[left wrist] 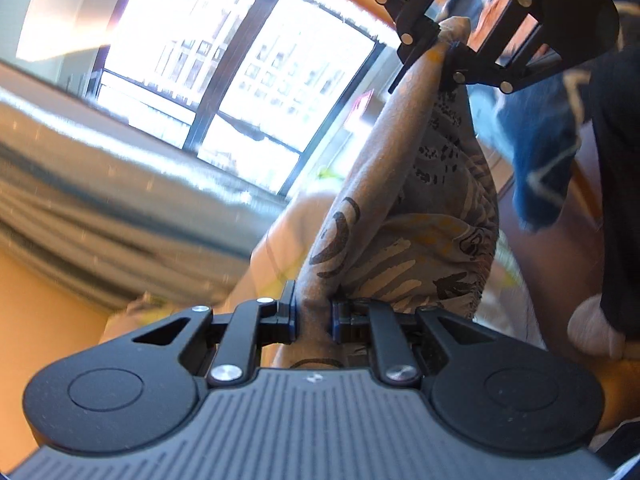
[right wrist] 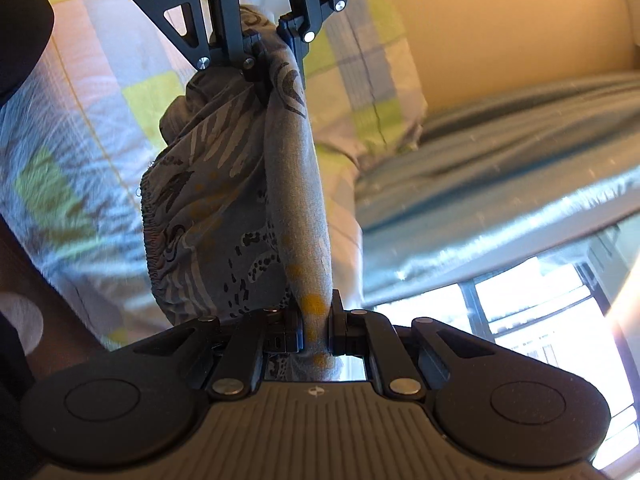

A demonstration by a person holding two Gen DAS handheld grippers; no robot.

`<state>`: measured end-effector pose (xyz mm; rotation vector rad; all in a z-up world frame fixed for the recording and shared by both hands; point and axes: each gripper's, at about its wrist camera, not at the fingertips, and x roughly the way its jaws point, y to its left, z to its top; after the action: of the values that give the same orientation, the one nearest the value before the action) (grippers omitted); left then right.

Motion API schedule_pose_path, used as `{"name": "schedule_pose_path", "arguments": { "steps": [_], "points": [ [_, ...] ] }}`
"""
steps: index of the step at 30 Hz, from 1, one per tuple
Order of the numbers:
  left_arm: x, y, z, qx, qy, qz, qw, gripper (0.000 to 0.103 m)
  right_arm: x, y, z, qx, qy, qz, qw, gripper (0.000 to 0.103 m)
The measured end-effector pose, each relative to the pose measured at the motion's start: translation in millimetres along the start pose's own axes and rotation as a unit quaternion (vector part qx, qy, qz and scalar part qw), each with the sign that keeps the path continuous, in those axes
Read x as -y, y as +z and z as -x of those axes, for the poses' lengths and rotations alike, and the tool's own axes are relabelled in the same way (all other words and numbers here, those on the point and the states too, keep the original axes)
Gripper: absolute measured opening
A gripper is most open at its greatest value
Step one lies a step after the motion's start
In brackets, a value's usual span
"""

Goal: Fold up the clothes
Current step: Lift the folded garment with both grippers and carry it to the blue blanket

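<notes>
Garment point(left wrist: 400, 216) is stretched lengthwise between left tongs point(left wrist: 314, 316) and right tongs point(right wrist: 316, 328), both clamped on its ends and faced toward each other.

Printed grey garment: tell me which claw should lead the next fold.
Neither clearly. The left claw and right claw are each shut on one end of the printed grey garment, stretched between them above the checked bedding. Left, marginally: hedged.

The garment point(left wrist: 400, 216) is soft matt grey cloth with a faded print and a gathered edge. Each tool point(left wrist: 313, 322) point(right wrist: 316, 330) is matt black plastic with shiny metal rivets and a ribbed grey top. The checked bedsheet point(right wrist: 80, 152) is thin woven cloth.
</notes>
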<state>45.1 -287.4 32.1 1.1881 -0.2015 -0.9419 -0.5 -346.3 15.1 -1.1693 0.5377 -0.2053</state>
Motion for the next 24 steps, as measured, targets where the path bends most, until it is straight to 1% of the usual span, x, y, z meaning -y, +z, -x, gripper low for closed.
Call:
{"name": "schedule_pose_path", "arguments": {
  "steps": [3,5,10,13,18,22,24],
  "points": [
    [7.5,38.2,5.1,0.053,-0.018,-0.012,0.9983,0.013,8.0,-30.3,36.4,-0.042,-0.021,-0.009,0.999,0.009],
    [11.7,63.8,6.3,0.09,-0.031,-0.021,0.9952,0.013,14.3,-48.7,60.4,-0.074,-0.037,-0.019,0.996,0.009],
    [27.4,128.7,-1.0,0.167,-0.073,-0.039,0.9824,0.013,33.5,-95.0,107.1,-0.153,-0.066,-0.056,0.984,0.009],
    [41.5,164.6,-11.9,0.196,-0.102,-0.049,0.974,0.013,39.0,-126.2,125.6,-0.192,-0.075,-0.085,0.975,0.009],
    [63.5,221.5,-44.6,0.227,-0.144,-0.077,0.9602,0.013,42.3,-182.8,143.5,-0.243,-0.078,-0.114,0.96,0.009],
    [60.7,273.6,-76.8,0.249,-0.13,-0.074,0.957,0.013,65.4,-228.8,139.4,-0.27,-0.089,-0.131,0.95,0.008],
    [49.8,300.0,-89.9,0.268,-0.104,-0.069,0.9552,0.013,85.5,-249.1,131.8,-0.279,-0.112,-0.13,0.945,0.008]
  ]
}}
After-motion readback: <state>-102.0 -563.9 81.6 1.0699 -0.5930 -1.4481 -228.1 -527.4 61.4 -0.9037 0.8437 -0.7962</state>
